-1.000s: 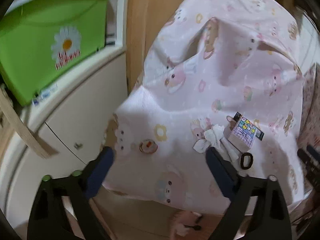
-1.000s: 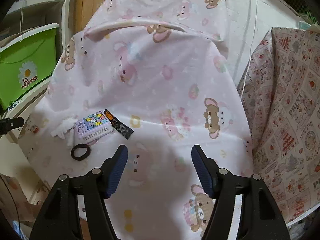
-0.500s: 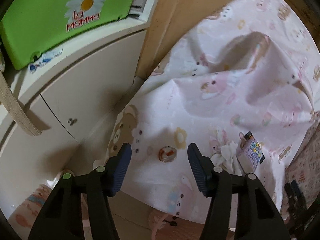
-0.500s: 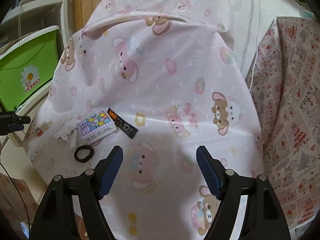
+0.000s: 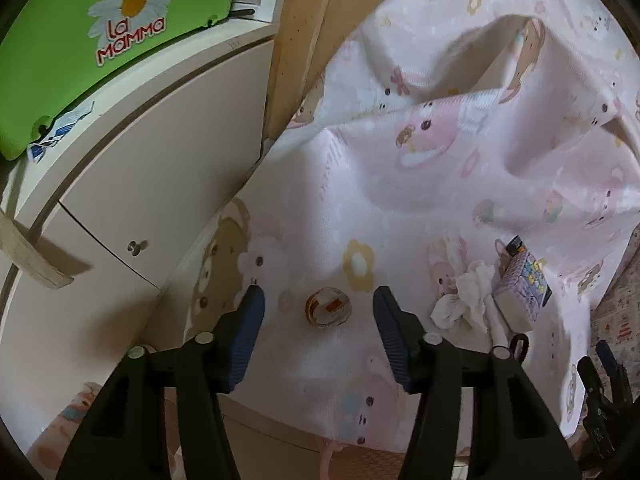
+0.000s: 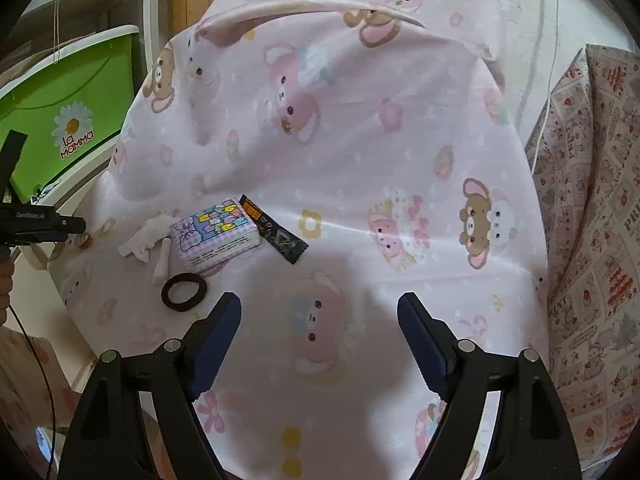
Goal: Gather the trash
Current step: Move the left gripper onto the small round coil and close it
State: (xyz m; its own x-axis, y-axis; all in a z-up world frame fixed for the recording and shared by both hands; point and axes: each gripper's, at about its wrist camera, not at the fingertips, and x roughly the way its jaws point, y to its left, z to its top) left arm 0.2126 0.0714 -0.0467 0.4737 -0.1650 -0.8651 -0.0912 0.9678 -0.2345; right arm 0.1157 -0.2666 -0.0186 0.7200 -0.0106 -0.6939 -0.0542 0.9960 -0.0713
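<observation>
A small clear round cup with orange inside (image 5: pixel 328 307) lies on the pink bear-print sheet (image 5: pixel 440 160). My left gripper (image 5: pixel 318 294) points down over it. Its jaws are closing, with the cup between the pads and gaps on both sides. To the right lie a crumpled white tissue (image 5: pixel 464 300), a purple patterned tissue pack (image 5: pixel 524 280) and a black wrapper (image 5: pixel 516 245). In the right wrist view the tissue (image 6: pixel 144 236), pack (image 6: pixel 216 232), wrapper (image 6: pixel 276 232) and a black hair tie (image 6: pixel 185 286) lie left of my right gripper (image 6: pixel 319 300). Its jaws are opening over bare sheet.
A green box with a daisy label (image 5: pixel 80 40) stands on a white cabinet (image 5: pixel 140 184) left of the bed. A red-printed quilt (image 6: pixel 592 200) lies along the right side. A white cable (image 6: pixel 552 40) hangs at the back. The sheet's edge drops off near the cup.
The left gripper has come down and closer to the round cup, and its jaws have narrowed around it. The right gripper's jaws have widened and it has edged slightly lower over the sheet.
</observation>
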